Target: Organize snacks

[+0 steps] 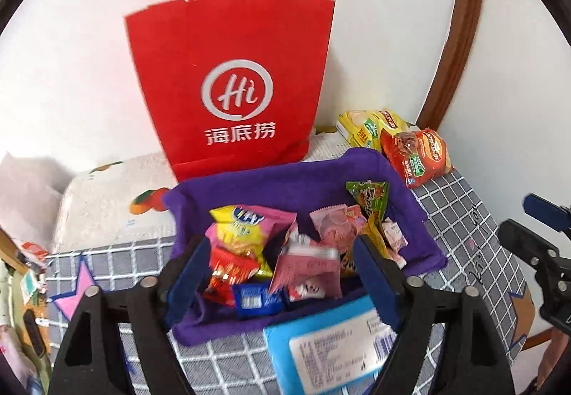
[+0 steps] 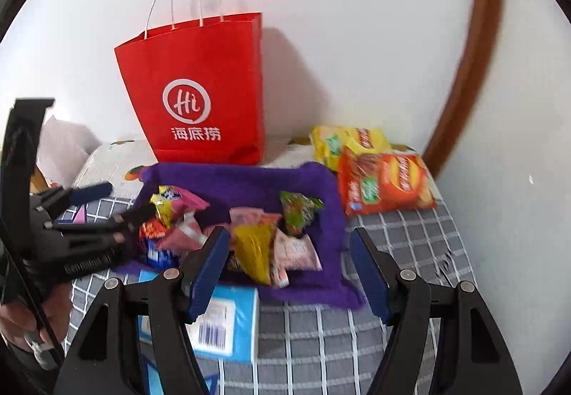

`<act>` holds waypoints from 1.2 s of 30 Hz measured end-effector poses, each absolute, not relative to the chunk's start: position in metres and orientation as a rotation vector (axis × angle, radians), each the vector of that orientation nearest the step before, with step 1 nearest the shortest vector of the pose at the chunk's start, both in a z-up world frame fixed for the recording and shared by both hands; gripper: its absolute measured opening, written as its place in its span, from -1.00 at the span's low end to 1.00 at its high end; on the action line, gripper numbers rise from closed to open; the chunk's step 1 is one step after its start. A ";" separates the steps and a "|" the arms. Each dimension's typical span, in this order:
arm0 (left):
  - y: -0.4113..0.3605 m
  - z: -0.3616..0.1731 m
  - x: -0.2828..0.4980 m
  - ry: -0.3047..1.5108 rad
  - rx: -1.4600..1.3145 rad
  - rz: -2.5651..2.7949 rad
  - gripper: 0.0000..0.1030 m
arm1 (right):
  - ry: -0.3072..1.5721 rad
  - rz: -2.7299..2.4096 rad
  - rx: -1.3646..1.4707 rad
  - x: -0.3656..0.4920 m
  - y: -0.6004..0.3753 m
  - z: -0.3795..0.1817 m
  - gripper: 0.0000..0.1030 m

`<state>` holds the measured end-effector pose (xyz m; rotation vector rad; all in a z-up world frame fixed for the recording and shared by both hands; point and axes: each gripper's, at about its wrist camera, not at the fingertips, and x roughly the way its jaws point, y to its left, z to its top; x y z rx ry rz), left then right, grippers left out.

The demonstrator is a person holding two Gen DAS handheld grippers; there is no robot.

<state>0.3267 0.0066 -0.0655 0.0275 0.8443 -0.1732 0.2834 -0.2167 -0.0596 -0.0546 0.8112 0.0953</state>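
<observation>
A purple cloth tray [image 1: 249, 181] [image 2: 249, 181] on the checked bed cover holds several small snack packets, among them a pink one [image 1: 307, 263] and a yellow one [image 2: 255, 247]. My left gripper [image 1: 282, 273] is open, its fingers hanging over the tray's near side with nothing between them; it also shows in the right wrist view [image 2: 117, 202]. My right gripper [image 2: 289, 270] is open and empty above the tray's near right corner. Two larger chip bags, yellow [image 1: 371, 127] [image 2: 342, 141] and orange-red [image 1: 417, 156] [image 2: 385, 181], lie beyond the tray's far right corner.
A red paper bag [image 1: 232, 84] [image 2: 200, 91] stands against the white wall behind the tray. A light blue tissue pack [image 1: 332, 348] [image 2: 221, 323] lies in front of the tray. A brown curved frame [image 2: 474, 56] runs up the right wall.
</observation>
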 end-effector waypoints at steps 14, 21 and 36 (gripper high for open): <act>0.028 -0.030 0.185 0.708 0.025 -0.093 0.91 | 0.715 0.011 -0.041 0.153 -0.222 -0.051 0.97; 0.025 -0.017 0.119 0.655 0.035 -0.042 0.99 | 0.698 0.000 -0.015 0.088 -0.230 -0.044 0.99; 0.017 -0.008 0.050 0.617 0.005 -0.045 0.99 | 0.633 -0.012 0.011 0.011 -0.242 -0.024 0.99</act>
